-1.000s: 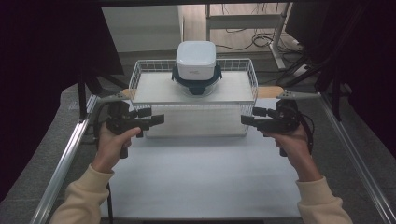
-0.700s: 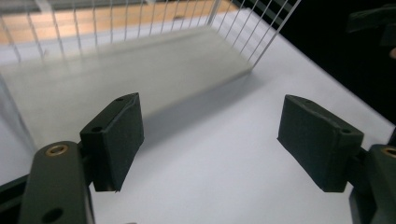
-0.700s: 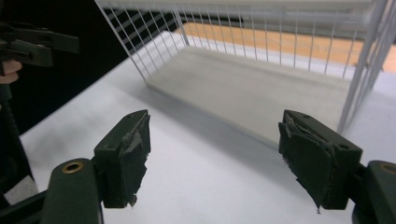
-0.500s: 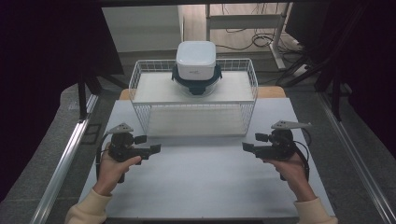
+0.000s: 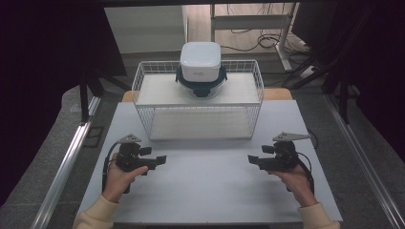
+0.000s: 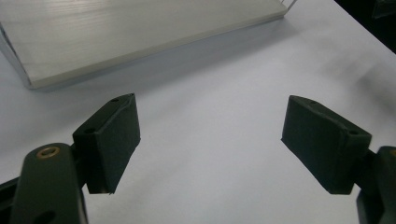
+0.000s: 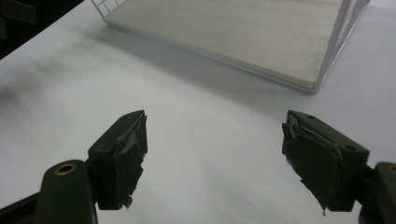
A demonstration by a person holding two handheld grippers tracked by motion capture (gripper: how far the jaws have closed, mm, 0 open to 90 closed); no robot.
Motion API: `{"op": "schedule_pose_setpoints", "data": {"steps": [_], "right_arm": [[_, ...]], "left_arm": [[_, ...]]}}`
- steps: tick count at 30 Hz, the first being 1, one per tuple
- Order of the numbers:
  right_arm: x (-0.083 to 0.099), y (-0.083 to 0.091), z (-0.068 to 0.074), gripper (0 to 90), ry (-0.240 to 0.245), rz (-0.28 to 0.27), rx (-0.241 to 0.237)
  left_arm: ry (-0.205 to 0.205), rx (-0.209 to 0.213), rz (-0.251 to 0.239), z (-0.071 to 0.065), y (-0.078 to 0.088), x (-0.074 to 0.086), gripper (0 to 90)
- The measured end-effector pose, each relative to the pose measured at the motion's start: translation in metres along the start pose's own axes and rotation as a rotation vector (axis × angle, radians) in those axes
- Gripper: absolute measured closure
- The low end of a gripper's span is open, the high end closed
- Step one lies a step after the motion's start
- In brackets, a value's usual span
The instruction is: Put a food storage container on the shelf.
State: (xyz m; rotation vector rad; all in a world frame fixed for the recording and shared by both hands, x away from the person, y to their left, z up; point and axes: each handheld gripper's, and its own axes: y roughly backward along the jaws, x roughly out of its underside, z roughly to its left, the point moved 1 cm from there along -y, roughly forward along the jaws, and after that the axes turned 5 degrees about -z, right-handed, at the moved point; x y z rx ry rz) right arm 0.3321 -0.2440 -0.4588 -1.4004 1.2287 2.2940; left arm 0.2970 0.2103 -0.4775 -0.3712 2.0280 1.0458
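Observation:
A clear container with a white lid (image 5: 200,61) and dark blue clasps stands on the top shelf of a white wire rack (image 5: 141,87) at the back of the table. My left gripper (image 5: 161,160) is held low over the white table (image 5: 205,195) at the front left and points right. Its jaws have just been opening and stand open (image 6: 210,140) with bare table between them. At the front right my right gripper (image 5: 251,160) points left. Its jaws have also just been opening and stand open (image 7: 212,149) with nothing in them.
The rack's lower board (image 6: 116,32) lies ahead of the left jaws and ahead of the right jaws (image 7: 243,32). Metal rails (image 5: 67,167) run along both table sides. A desk frame and cables (image 5: 248,28) stand on the floor behind.
Both hands have come down from beside the rack's top shelf and back toward the table's near edge. They now hold the grippers low over the table.

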Motion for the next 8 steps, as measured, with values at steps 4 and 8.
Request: {"op": "schedule_pose_setpoints", "data": {"steps": [4,8], "right_arm": [[-0.0020,0.0036,0.0009,22.1,0.004,-0.016,-0.004],[-0.0039,0.0074,-0.0005,22.1,0.004,-0.033,-0.008]], "left_arm": [[-0.004,-0.002,0.000,-0.0014,0.0008,-0.0007,18.5],[0.001,-0.004,-0.009,-0.0011,0.0029,-0.0017,18.4]]}}
